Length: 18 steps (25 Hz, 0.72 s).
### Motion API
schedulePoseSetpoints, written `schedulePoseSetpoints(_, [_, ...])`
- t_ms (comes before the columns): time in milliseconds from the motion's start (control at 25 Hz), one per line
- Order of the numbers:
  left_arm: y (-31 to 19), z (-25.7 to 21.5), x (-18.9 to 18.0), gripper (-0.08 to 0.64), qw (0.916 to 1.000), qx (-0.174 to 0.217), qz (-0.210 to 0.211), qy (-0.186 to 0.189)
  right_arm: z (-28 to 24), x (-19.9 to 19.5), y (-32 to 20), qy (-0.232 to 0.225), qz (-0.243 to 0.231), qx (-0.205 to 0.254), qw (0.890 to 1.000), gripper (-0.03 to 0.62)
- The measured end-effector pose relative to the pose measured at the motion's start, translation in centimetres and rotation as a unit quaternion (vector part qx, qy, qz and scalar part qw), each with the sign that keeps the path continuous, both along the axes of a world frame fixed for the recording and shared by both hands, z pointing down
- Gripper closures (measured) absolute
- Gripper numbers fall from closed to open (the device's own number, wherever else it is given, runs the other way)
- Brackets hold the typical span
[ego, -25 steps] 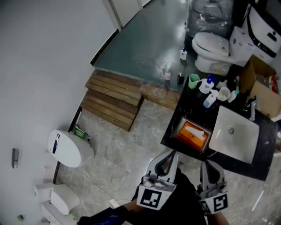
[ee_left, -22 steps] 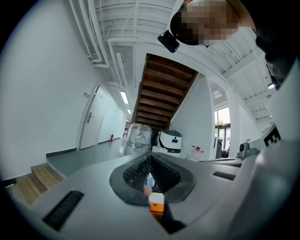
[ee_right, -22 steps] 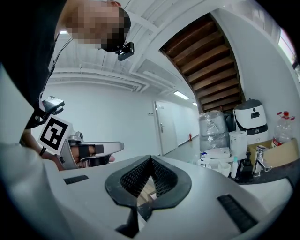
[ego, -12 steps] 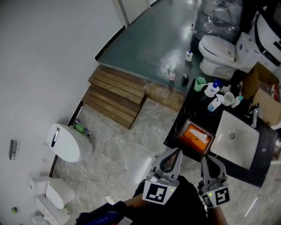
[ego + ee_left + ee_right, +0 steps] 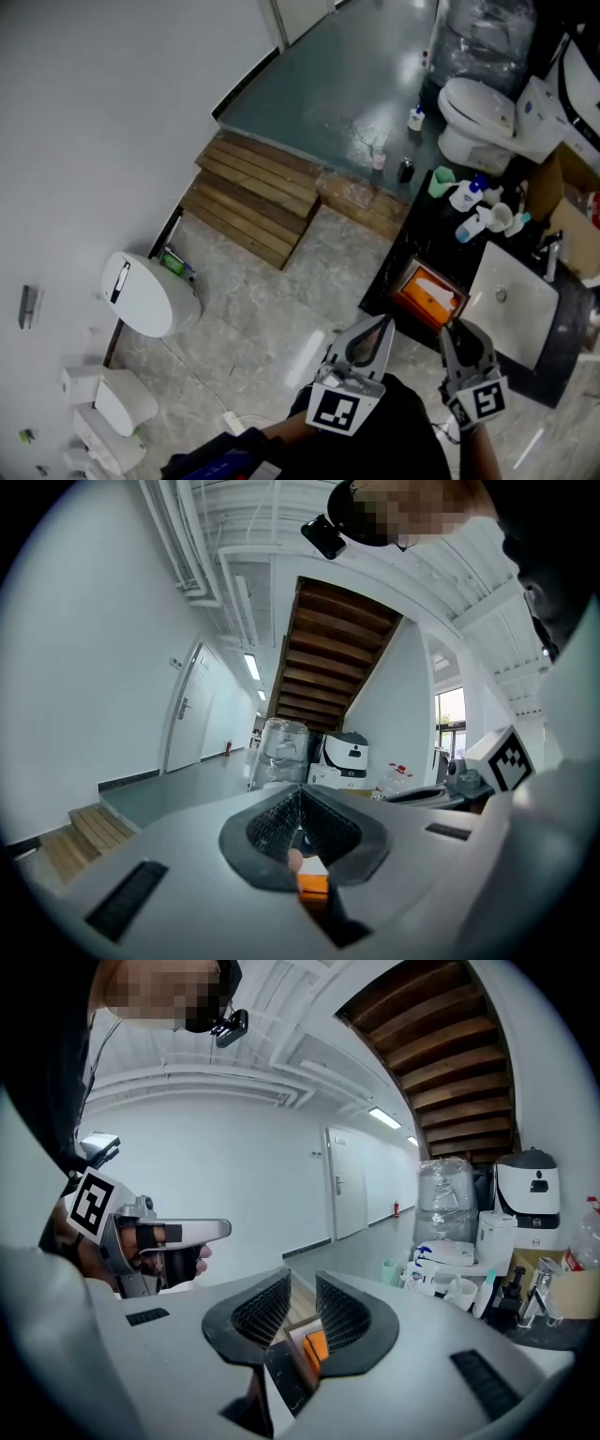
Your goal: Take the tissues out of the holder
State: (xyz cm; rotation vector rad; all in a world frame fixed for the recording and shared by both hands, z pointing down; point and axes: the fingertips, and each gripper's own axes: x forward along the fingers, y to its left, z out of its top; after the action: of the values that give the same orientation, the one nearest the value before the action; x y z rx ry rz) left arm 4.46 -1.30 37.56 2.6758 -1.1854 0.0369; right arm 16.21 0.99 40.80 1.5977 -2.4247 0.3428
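The tissue holder is an orange box with a white tissue showing at its top slot. It stands on the near end of a black counter, just beyond both grippers. My left gripper is shut and empty, its tips short of the holder's near left corner. My right gripper is close to the holder's near right side. Its jaws are opening, with a narrow gap and nothing held. In the right gripper view, the tissue holder shows through the gap of my right gripper. My left gripper has its pads meeting.
A white sink lies right of the holder. Bottles and cups crowd the counter's far end. Beyond stand a toilet and a cardboard box. Wooden steps and a white lidded bin are on the floor at left.
The right gripper's jaws have parted a little and it has shifted right. The head view has shifted slightly, so the counter sits a bit further right.
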Motion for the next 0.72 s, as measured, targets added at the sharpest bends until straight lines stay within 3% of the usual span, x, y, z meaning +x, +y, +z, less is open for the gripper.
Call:
schedulePoseSetpoints(440, [-0.9, -0.5, 0.1, 0.563, 0.9998, 0.016, 0.010, 0.003, 1.6, 2.1, -2.3, 0.032, 0.005, -0.028, 0.999, 0.420])
schedulePoseSetpoints(720, [-1.3, 0.1, -0.3, 0.563, 1.0000, -0.004, 0.000, 0.008, 3.5, 2.3, -3.3, 0.065, -0.004, -0.058, 0.996, 0.376])
